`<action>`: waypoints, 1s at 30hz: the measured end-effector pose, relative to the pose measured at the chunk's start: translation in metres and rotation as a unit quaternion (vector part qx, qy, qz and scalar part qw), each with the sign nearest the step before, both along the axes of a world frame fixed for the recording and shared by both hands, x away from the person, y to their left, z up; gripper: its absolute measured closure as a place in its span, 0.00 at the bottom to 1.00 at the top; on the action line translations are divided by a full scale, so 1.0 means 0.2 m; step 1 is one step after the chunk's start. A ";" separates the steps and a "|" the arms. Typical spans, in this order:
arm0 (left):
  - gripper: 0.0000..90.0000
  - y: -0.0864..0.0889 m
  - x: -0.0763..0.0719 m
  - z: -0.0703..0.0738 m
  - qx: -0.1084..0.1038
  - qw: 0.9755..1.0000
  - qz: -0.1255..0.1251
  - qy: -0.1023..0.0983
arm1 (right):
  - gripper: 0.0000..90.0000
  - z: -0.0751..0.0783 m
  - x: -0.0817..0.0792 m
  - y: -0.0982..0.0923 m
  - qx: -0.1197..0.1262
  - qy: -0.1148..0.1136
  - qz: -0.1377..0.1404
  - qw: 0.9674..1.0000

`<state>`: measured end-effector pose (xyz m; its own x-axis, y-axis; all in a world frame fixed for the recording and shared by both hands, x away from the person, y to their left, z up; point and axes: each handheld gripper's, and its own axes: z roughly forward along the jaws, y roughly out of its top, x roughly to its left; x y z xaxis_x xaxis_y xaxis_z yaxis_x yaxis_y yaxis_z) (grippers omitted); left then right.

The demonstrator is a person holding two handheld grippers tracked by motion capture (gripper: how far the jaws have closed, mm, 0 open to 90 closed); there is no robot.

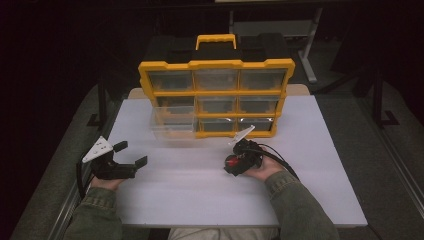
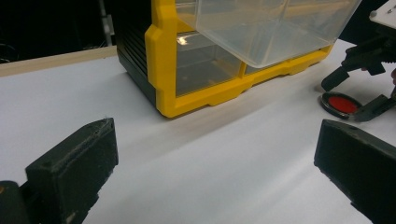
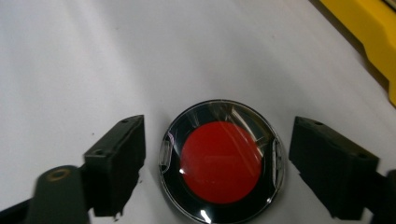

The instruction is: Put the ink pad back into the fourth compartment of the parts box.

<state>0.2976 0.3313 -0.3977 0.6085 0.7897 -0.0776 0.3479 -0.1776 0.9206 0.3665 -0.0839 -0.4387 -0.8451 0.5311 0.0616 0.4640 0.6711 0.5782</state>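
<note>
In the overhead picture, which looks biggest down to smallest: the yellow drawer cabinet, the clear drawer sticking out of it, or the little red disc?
1. Yellow drawer cabinet
2. Clear drawer, pulled out at the cabinet's left
3. Red disc, between the right gripper's jaws

Dim workshop, yellow parts organizer [image 1: 216, 95], white table [image 1: 310, 175]

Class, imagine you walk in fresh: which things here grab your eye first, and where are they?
The yellow drawer cabinet stands at the white table's far edge, with one clear drawer pulled out at its left. Nearer, the right tongs stand open around a round red-centred disc lying flat on the table.
</note>
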 end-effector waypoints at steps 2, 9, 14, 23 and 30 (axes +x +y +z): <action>0.00 0.00 0.00 0.00 0.003 1.000 0.000 0.001 | 0.28 -0.01 0.00 0.00 -0.009 -0.005 -0.003 1.000; 0.00 -0.01 0.00 0.00 0.005 1.000 -0.001 0.000 | 0.32 -0.01 -0.01 -0.01 -0.004 -0.005 -0.010 1.000; 0.00 -0.01 0.00 0.00 0.006 1.000 -0.001 0.000 | 0.32 -0.01 -0.01 -0.01 -0.005 -0.004 -0.011 1.000; 0.00 -0.01 0.00 0.00 0.005 1.000 -0.001 0.001 | 0.32 0.02 -0.01 -0.02 0.008 -0.005 -0.011 1.000; 0.00 -0.01 0.00 0.00 0.005 1.000 0.000 0.002 | 0.32 0.11 0.00 -0.05 0.024 -0.007 -0.016 1.000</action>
<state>0.2981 0.3299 -0.3981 0.6090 0.7899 -0.0727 0.3513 -0.1864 0.9175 0.3659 -0.0935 -0.4165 -0.8289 0.5543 0.0756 0.4757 0.6273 0.6166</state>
